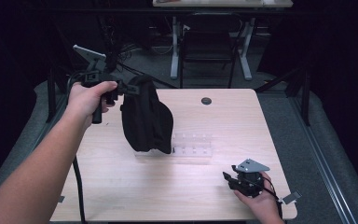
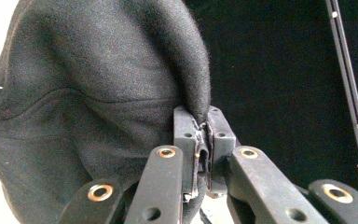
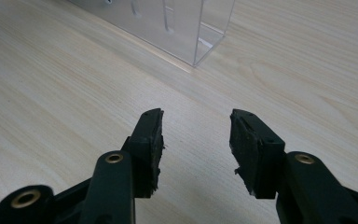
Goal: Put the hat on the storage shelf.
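Nearest, the right claw (image 3: pixel 196 140) gapes empty over the surface (image 1: pixel 121 186). Beyond, the clear plastic organizer (image 1: pixel 193 148) stands behind the black cap (image 1: pixel 145 116), pinched aloft by the left claw (image 2: pixel 204 135).

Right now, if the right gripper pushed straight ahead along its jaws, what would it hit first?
Probably the clear plastic organizer. The right gripper is open and empty, with bare table in between.

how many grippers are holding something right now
1. The left gripper is clamped on the edge of the black cap, holding it up above the table's left side. The right gripper rests open and empty near the front right corner.
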Demonstrator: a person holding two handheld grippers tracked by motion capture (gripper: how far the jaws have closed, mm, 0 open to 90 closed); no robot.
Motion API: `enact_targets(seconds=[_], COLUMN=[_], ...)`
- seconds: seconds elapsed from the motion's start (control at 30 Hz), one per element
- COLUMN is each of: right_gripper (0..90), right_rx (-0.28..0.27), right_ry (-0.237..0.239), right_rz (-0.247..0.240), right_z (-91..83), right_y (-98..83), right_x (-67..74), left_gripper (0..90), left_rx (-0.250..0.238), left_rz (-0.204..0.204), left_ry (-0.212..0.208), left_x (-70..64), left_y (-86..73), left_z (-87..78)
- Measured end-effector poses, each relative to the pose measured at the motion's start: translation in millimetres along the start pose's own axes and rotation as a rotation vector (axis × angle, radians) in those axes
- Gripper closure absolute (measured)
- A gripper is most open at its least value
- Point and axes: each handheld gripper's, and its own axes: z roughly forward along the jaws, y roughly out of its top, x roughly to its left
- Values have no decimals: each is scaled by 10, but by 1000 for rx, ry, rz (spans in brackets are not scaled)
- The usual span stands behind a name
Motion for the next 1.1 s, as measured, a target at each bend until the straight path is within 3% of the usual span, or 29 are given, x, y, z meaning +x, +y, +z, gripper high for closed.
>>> enact_targets(seconds=[0.3, 0.73, 0.83, 1.1], right_gripper=[540, 539, 543, 548], right_rx=[3, -23, -8, -37], right_ry=[1, 17, 12, 36], right_rz=[-9, 2, -7, -13], right_z=[-13, -20, -23, -60], right_y=[9, 37, 65, 240], right_x=[-6, 14, 35, 94], left_gripper=[858, 856, 855, 854], left_rx=[15, 22, 19, 22], left_rz=[13, 43, 49, 58], left_ry=[26, 21, 9, -22], left_x=[-57, -176, -190, -202], left_y=[3, -21, -39, -65], left_z=[134, 279, 315, 393])
